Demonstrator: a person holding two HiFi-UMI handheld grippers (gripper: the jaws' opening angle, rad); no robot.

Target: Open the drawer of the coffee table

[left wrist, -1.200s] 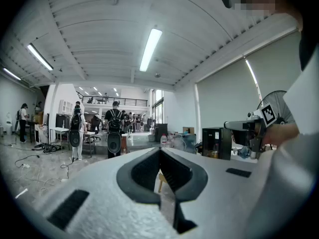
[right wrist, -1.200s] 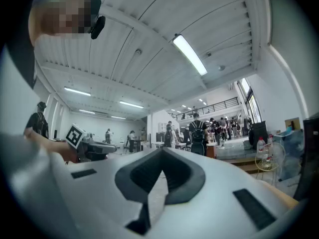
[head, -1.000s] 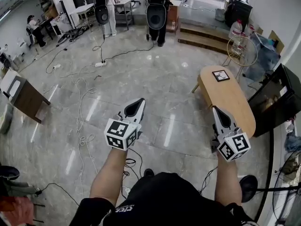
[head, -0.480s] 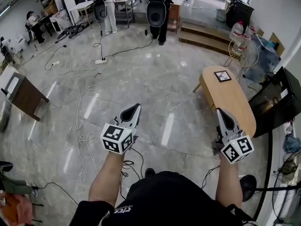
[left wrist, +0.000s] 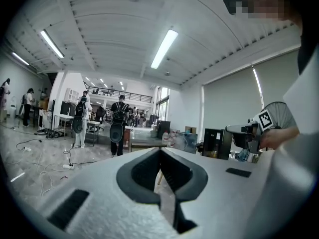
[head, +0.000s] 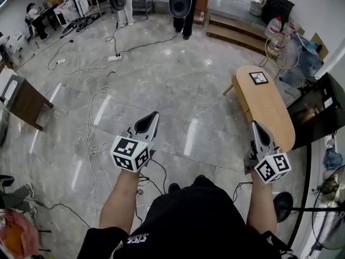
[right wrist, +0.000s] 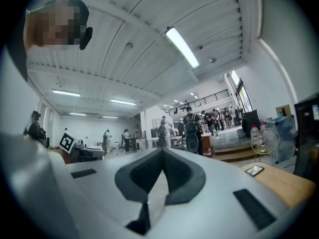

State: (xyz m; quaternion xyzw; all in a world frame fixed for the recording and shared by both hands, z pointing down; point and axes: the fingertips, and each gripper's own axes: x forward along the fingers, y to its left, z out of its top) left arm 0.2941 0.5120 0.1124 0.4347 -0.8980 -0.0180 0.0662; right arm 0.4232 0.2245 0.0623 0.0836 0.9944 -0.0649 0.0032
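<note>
The coffee table [head: 267, 109] is a low oval with a pale wooden top, standing at the right on the grey stone floor. A small framed marker card [head: 259, 77] lies on its far end. No drawer front shows in any view. My right gripper [head: 254, 124] is shut and empty, held level just left of the table's near end. My left gripper [head: 153, 115] is also shut and empty, over bare floor well left of the table. In the right gripper view the table top [right wrist: 281, 182] lies low at the right, off the line of the shut gripper [right wrist: 162, 152].
A black cabinet [head: 315, 112] stands right behind the table, with a round wire fan [head: 280, 52] beyond it. Loose cables [head: 97, 144] trail over the floor at left, near a brown desk [head: 27, 102]. People with backpacks [head: 180, 4] stand by steps at the back.
Both grippers have come a little lower and stayed shut. The person has stepped forward, so the table's near end now lies beside the right gripper.
</note>
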